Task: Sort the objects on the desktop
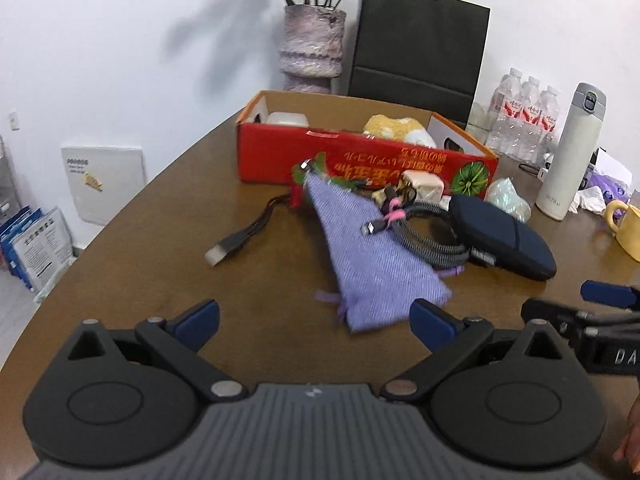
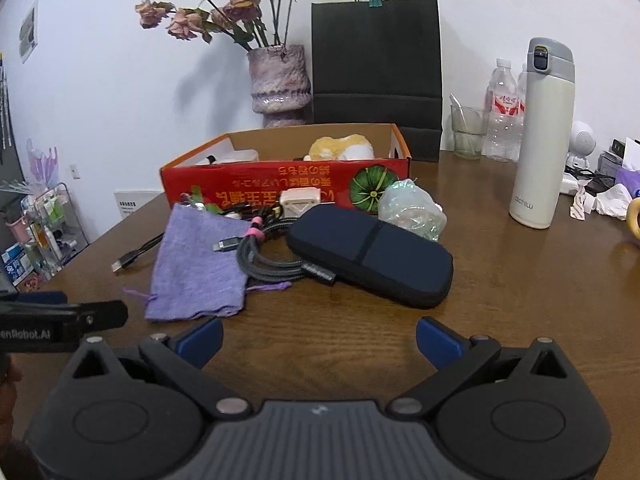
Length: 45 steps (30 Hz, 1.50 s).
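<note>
We see the brown worktop [image 2: 520, 300] carrying a red cardboard box [image 2: 280, 188] with a plush toy inside, and in front of the box lie a navy zip case [image 2: 372, 256], a lilac cloth pouch [image 2: 196, 264], a coiled grey cable [image 2: 264, 258] resting partly on the pouch and against the case, and a white charger plug [image 2: 300, 202]. Our left gripper [image 1: 314, 320] hangs wide open and empty just short of the pouch's near edge. Our right gripper [image 2: 319, 338] is likewise spread wide, holding nothing, above bare wood near the case.
</note>
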Motion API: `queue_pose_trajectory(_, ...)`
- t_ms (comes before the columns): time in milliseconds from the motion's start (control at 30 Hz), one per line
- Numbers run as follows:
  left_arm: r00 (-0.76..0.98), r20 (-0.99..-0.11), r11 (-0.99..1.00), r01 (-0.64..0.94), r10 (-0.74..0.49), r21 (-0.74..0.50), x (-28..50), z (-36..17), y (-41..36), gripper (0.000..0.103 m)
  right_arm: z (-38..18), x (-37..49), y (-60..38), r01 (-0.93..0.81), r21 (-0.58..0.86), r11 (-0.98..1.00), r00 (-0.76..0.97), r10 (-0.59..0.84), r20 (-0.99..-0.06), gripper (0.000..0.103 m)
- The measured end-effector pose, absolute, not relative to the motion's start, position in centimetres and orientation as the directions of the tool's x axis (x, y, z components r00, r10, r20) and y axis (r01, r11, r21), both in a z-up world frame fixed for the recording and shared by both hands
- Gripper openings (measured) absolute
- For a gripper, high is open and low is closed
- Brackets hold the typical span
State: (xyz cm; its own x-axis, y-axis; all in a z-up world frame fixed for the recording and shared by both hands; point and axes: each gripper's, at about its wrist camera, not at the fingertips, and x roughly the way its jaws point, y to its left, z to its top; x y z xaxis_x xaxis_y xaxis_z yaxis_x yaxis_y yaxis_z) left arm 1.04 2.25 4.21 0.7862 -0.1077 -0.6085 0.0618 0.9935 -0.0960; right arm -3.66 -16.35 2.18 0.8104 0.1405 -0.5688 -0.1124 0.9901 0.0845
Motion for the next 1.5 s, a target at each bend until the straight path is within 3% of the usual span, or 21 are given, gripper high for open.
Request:
queue_pose_trajectory(200, 0.775, -0.621, 0.992, 0.064, -0.117, -0.108, 6.8, 4.4, 1.3, 0.103, 1.7, -0.2, -17.6, -0.093, 0.077, 0.993, 0.793, 0.121, -0.597, 0.103)
queue_pose_trajectory(367, 0.807, -0.581, 0.994, 0.057, -0.102, -0.096, 11.1, 5.8, 1.9, 0.102, 1.5, 2.2, -18.8, -0.075, 0.102, 0.992, 0.786, 0.122, -0.606, 0.103)
queue_pose_trajectory(467, 0.806, -0.585, 0.994, 0.035, -0.089, -0.103, 13.8, 6.2, 2.6, 0.094, 1.9, 3.5, -19.1, -0.082, 0.101, 0.991, 0.793, 0.126, -0.597, 0.103)
queue_pose_trajectory(533, 0.790, -0.600, 0.989, 0.058, -0.129, -0.136, 15.3, 5.9, 2.9, 0.080, 2.1, 4.4, -19.0, -0.094, 0.097, 0.991, 0.796, 0.133, -0.590, 0.103)
queue_pose_trajectory(667, 0.737, -0.650, 0.979, 0.085, -0.186, -0.184, 17.8, 4.7, 3.0, 0.063, 1.9, 6.0, -18.6, -0.140, 0.071, 0.988, 0.790, 0.154, -0.593, 0.102)
queue_pose_trajectory(767, 0.710, -0.685, 0.983, 0.059, -0.162, -0.172, 18.4, 3.8, 2.9, 0.041, 2.4, 6.7, -17.9, -0.176, 0.065, 0.982, 0.794, 0.181, -0.580, 0.098)
queue_pose_trajectory(800, 0.713, -0.685, 0.985, 0.051, -0.150, -0.163, 18.3, 3.7, 3.0, 0.039, 2.6, 6.9, -17.7, -0.192, 0.075, 0.978, 0.796, 0.200, -0.571, 0.098)
queue_pose_trajectory(933, 0.755, -0.635, 0.978, 0.038, -0.162, -0.204, 17.4, 5.0, 3.8, 0.037, 3.6, 7.9, -15.8, -0.279, 0.092, 0.956, 0.795, 0.283, -0.536, 0.091)
queue_pose_trajectory(1100, 0.849, -0.512, 0.964, -0.011, -0.132, -0.266, 15.1, 8.3, 5.9, 0.037, 3.8, 11.2, -13.9, -0.260, 0.120, 0.958, 0.791, 0.283, -0.542, 0.085)
queue_pose_trajectory(1200, 0.874, -0.473, 0.963, -0.018, -0.116, -0.269, 13.9, 10.0, 6.6, 0.038, 3.5, 13.9, -13.1, -0.203, 0.144, 0.969, 0.778, 0.248, -0.577, 0.074)
queue_pose_trajectory(1367, 0.872, -0.478, 0.967, -0.023, -0.104, -0.253, 11.9, 10.5, 7.0, 0.038, 2.5, 15.9, -12.6, -0.112, 0.151, 0.982, 0.772, 0.182, -0.609, 0.050)
queue_pose_trajectory(1500, 0.862, -0.495, 0.968, -0.025, -0.105, -0.250, 10.3, 10.1, 7.0, 0.038, 2.5, 15.4, -12.8, -0.111, 0.177, 0.978, 0.763, 0.198, -0.615, 0.049)
